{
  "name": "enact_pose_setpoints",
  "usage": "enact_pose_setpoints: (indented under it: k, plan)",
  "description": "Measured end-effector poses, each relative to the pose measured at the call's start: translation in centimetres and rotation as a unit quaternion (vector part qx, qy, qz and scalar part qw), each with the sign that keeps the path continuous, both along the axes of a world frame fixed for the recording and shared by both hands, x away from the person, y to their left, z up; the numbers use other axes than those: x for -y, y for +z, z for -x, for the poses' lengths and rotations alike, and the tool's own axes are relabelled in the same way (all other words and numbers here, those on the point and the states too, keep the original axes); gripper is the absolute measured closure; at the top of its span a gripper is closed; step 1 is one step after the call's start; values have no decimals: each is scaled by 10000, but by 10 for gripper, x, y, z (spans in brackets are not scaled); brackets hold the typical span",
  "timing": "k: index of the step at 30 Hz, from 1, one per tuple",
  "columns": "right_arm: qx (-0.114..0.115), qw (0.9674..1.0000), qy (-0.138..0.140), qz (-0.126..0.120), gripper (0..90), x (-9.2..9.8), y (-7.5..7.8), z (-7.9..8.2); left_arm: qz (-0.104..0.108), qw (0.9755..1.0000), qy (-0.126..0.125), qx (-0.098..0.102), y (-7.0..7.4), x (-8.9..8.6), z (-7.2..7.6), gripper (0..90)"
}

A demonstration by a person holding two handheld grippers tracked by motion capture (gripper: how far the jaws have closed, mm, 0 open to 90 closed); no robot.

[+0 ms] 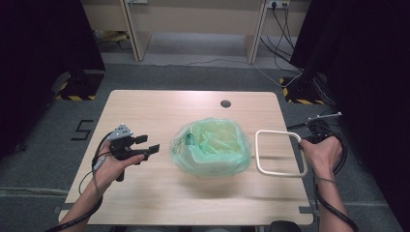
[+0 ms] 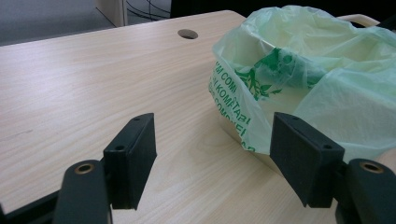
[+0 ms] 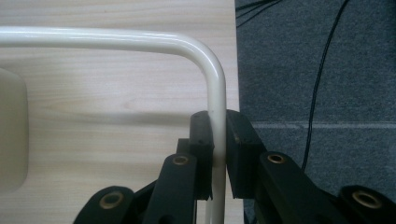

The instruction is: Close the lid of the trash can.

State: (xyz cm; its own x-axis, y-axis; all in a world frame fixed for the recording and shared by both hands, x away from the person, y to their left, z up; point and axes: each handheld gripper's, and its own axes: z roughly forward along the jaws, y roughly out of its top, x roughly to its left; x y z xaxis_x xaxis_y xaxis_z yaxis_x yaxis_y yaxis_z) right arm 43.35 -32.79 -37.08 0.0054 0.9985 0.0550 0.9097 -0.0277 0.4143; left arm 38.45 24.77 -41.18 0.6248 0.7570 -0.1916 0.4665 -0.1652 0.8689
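A small pale bin lined with a light green bag [image 1: 212, 145] printed with green lettering stands at the middle of the wooden table [image 1: 159, 108]. To its right a cream rounded-rectangle tube frame [image 1: 273, 131] is held over the table's right side. My right gripper [image 1: 303, 141] is shut on the frame's right bar; in the right gripper view the jaws [image 3: 217, 121] pinch the tube [image 3: 116, 39] just below its bend. Left of the bin my left gripper [image 1: 150, 144] stands open and holds nothing. In the left gripper view, its jaws [image 2: 212, 121] point at the bag [image 2: 317, 56].
A round cable hole [image 1: 226, 103] sits near the table's far edge. Grey carpet with black cables [image 3: 322, 70] lies past the right edge. Black curtains stand on both sides, with wooden furniture legs behind. The bin's pale side [image 3: 11, 130] shows at the left in the right gripper view.
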Motion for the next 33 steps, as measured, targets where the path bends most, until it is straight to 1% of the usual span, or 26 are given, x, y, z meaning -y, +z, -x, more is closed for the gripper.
enact_pose_setpoints:
  k: [15, 25, 33]
  plan:
    - [10, 10000, 37, -4, 819, 1, 9, -3, -12, 10000, -26, -5, 1, 2, 0, 303]
    - [39, 10000, 58, 14, 819, -2, 19, -5, -21, 10000, -35, 7, 2, 2, -1, 303]
    - [33, 9999, 100, 12, 819, -5, 23, -7, -11, 10000, -24, -5, 1, 1, 0, 303]
